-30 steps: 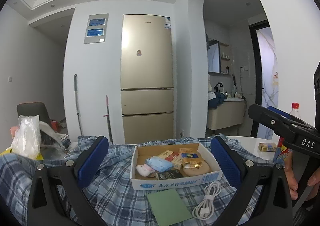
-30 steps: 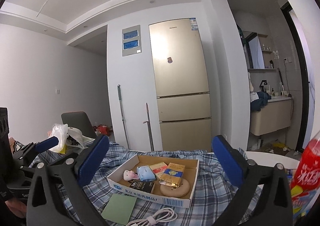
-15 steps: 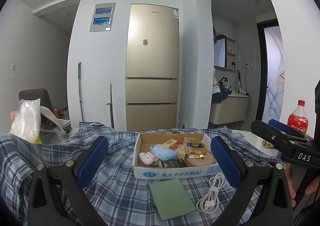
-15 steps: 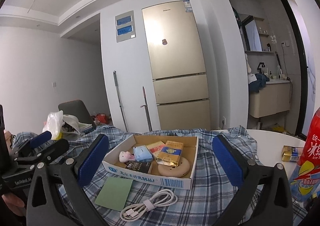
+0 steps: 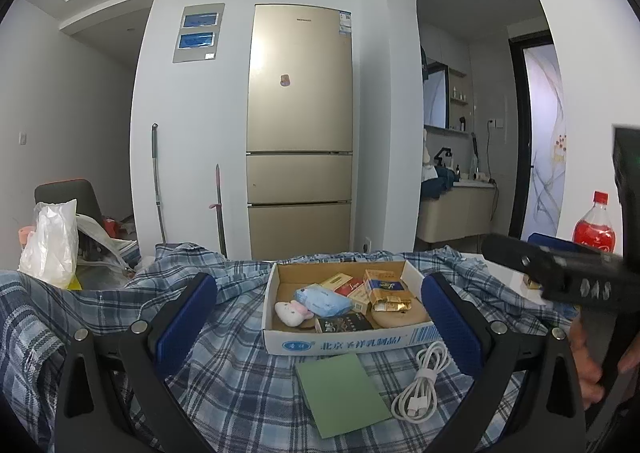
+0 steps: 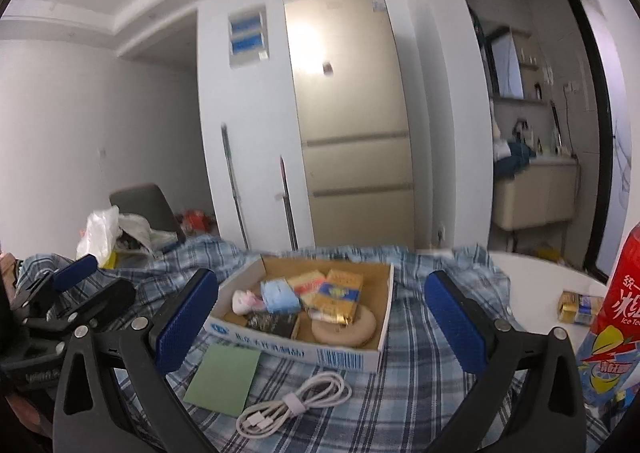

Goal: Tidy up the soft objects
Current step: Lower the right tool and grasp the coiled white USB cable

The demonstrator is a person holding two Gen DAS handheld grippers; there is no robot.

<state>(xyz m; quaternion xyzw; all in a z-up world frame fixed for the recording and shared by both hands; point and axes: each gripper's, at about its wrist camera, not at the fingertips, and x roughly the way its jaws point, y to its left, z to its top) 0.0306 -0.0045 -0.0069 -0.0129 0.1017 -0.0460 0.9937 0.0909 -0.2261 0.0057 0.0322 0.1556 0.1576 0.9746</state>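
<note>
Pink plush toy (image 5: 291, 311) and blue soft pack (image 5: 322, 298) in cardboard box (image 5: 348, 340) on plaid cloth (image 5: 240, 373), green card (image 5: 342, 393) and white cable (image 5: 420, 385) in front, my 2 grippers, left (image 5: 320, 327) and right (image 6: 322, 319), spread wide, empty, above the cloth.

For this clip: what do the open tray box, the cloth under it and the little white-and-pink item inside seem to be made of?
Tray box: corrugated cardboard by the look, brown matte inside, white printed outside.
Plaid cloth: woven fabric, blue-and-white check, rumpled into soft folds; a collar-like edge suggests a shirt.
White-and-pink toy: probably plush, with a fuzzy matte surface and rounded shape; too small to be sure.
</note>
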